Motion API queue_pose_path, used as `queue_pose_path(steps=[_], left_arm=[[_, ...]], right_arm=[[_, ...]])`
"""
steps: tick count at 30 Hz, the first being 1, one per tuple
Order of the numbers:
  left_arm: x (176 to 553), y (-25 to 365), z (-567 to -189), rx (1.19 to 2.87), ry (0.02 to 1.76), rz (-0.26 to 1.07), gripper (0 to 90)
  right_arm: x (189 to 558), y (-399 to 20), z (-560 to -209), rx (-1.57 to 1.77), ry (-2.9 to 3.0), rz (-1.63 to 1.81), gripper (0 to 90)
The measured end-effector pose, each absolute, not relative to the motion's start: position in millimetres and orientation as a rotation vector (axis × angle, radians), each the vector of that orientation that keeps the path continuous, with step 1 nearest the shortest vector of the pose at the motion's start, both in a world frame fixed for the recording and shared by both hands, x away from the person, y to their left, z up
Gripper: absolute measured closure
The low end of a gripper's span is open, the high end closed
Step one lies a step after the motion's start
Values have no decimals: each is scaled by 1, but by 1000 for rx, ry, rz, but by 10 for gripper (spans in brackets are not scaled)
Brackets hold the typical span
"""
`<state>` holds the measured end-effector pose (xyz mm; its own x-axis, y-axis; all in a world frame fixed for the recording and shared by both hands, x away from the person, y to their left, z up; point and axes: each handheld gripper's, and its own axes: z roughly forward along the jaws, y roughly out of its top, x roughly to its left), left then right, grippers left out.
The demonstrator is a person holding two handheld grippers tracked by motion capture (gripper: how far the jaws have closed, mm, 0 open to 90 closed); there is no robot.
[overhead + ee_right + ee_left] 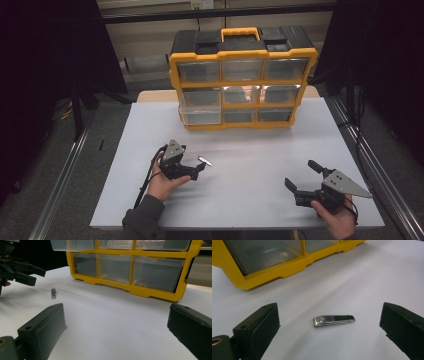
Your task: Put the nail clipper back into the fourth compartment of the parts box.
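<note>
Just ahead of the left gripper [196,169], nail clipper [333,321] lies on bare table [250,150].

Left tongs [199,167] sit low over the worktop [250,150], jaws spread wide, held in the left hand [162,182], whose sleeved forearm enters from below. Right tongs [302,175] are likewise spread, gripped by the right hand [337,215]; they seem to hover, though contact is unclear.
</note>
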<state>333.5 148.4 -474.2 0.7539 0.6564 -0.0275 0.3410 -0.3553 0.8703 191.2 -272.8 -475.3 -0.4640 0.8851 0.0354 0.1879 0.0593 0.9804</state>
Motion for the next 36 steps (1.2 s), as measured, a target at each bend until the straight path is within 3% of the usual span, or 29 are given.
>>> queue_pose_path(steps=[9, 10, 17, 30, 36], left_arm=[[346, 135, -474, 2052, 753, 393, 87], [349, 133, -475, 2064, 761, 367, 133], [356, 126, -478, 2138, 763, 296, 239], [362, 120, -486, 2179, 733, 242, 281], [362, 119, -485, 2199, 709, 241, 361]], right_arm=[[191, -273, -475, 1080, 1725, 1451, 10], [191, -273, -475, 1077, 1725, 1450, 10], [191, -274, -475, 1075, 1724, 1449, 10], [191, -273, -475, 1077, 1728, 1451, 11], [191, -274, -475, 1077, 1734, 1450, 11]])
